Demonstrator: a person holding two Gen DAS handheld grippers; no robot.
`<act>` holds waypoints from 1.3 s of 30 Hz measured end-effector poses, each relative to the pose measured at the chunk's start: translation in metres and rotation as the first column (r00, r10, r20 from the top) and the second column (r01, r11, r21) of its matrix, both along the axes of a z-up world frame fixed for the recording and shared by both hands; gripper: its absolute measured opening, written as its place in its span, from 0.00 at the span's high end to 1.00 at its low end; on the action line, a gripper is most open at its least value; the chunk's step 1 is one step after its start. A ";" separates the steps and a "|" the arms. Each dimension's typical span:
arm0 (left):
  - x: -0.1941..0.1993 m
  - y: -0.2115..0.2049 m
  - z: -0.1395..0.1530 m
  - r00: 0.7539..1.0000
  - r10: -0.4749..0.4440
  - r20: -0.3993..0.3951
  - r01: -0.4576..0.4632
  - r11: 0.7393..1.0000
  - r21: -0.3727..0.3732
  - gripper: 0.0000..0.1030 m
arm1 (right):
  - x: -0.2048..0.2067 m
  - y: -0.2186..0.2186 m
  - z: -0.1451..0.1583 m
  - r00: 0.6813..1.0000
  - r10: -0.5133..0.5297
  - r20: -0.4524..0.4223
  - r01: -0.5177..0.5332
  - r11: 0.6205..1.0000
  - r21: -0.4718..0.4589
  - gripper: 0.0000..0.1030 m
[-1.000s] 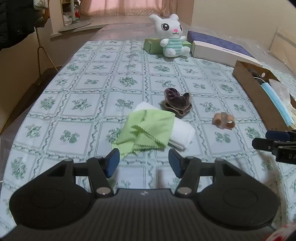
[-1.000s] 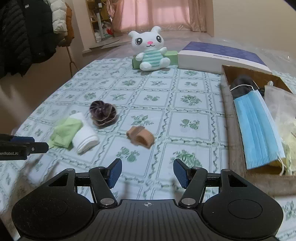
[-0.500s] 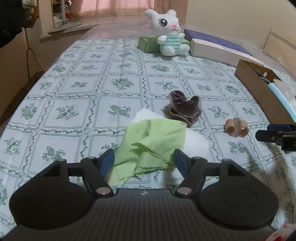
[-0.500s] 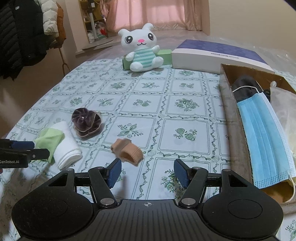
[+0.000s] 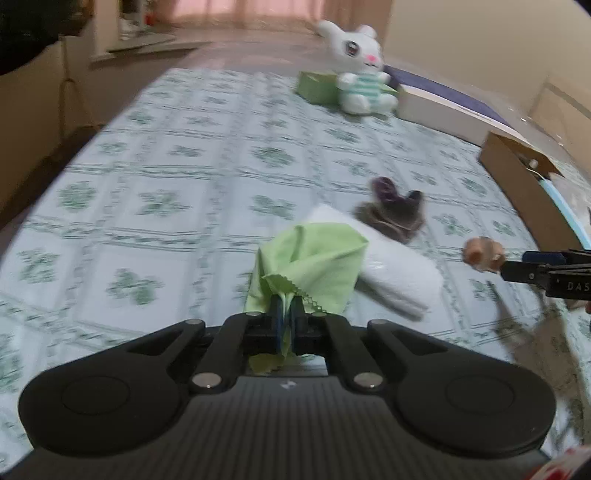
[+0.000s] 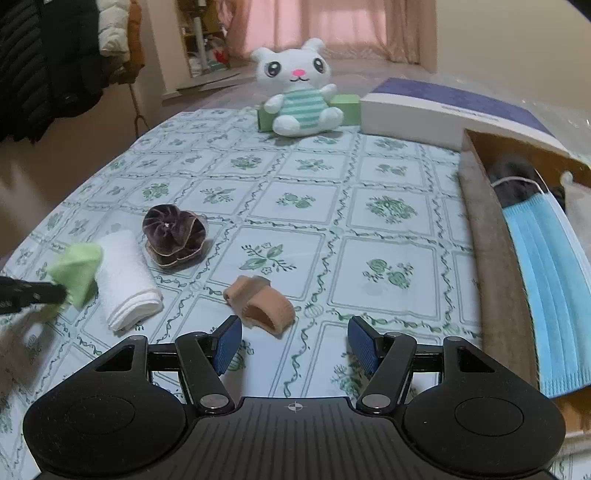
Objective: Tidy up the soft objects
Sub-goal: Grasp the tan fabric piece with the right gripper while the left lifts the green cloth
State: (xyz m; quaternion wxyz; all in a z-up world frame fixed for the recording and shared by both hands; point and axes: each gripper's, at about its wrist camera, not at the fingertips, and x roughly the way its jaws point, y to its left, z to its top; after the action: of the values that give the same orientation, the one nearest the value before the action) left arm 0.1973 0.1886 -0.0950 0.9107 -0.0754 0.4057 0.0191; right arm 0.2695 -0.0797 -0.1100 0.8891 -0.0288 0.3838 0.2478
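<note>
On patterned surface (image 6: 295, 206): left gripper (image 5: 285, 314) jaws clamped on green cloth (image 5: 314, 258); right gripper (image 6: 293, 341) jaws open behind tan band (image 6: 262, 302). Step: pickup. Next: lift toward cardboard box (image 6: 484, 236).

Pink curtains (image 6: 354, 29) over far window; beige walls (image 6: 509, 40); dark coats (image 6: 40, 62) hanging left, perhaps on rack.

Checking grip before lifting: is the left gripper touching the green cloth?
Touching. The left wrist view shows the left gripper shut on the green cloth, fabric pinched between its pads.
</note>
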 end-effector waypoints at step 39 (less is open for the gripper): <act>-0.020 0.052 -0.002 0.963 0.266 -0.033 -0.267 0.963 -0.032 0.98 | -0.020 0.006 0.005 0.995 0.083 0.046 -0.085 0.996 0.032 0.97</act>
State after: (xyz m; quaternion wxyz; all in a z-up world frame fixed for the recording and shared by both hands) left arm 0.1773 0.2406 -0.0967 0.8924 -0.1454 0.4052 0.1350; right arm 0.2494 -0.0737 -0.1052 0.8866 -0.0355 0.3580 0.2907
